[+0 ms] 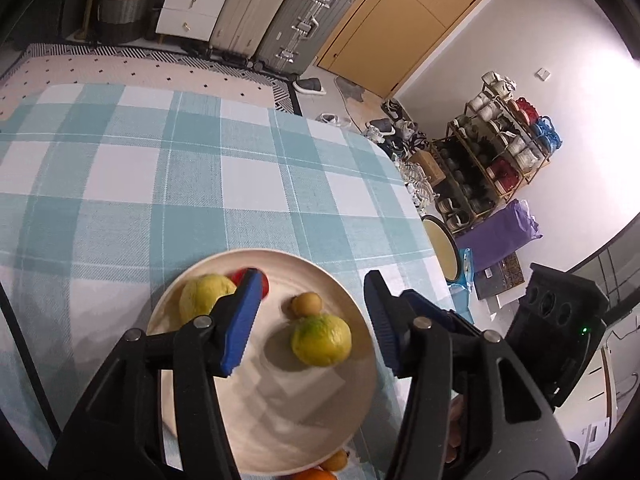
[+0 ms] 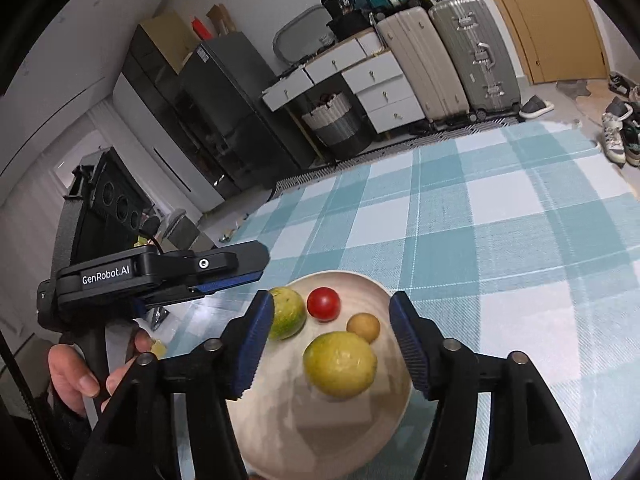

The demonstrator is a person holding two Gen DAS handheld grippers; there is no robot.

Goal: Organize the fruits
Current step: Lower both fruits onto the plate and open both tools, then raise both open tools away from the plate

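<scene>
Right wrist view: the right hand-held gripper (image 2: 326,344) hangs above a pale round plate (image 2: 384,292) with its blue-padded jaws spread wide and nothing between them; the plate sits on a table covered by a teal-and-white checked cloth (image 2: 500,232); on the plate lie a large yellow-green citrus (image 2: 340,364) nearest the camera, a second greenish citrus (image 2: 290,312) at the left rim partly behind the left pad, a small red tomato (image 2: 324,303) toward the far side, and a small brown round fruit (image 2: 363,327) just beside the large citrus; the left hand-held gripper (image 2: 240,270) shows from the side at the left of the plate, held by a bare hand (image 2: 80,372), its jaw gap not readable from this angle.

Left wrist view: the left hand-held gripper (image 1: 308,320) is also open wide and empty over the same plate (image 1: 344,292); orange fruit (image 1: 316,474) peeks out at the plate's near edge; suitcases (image 1: 296,20) and a white drawer unit (image 1: 196,0) stand beyond the table, a shoe rack (image 1: 492,160) off to the right.
</scene>
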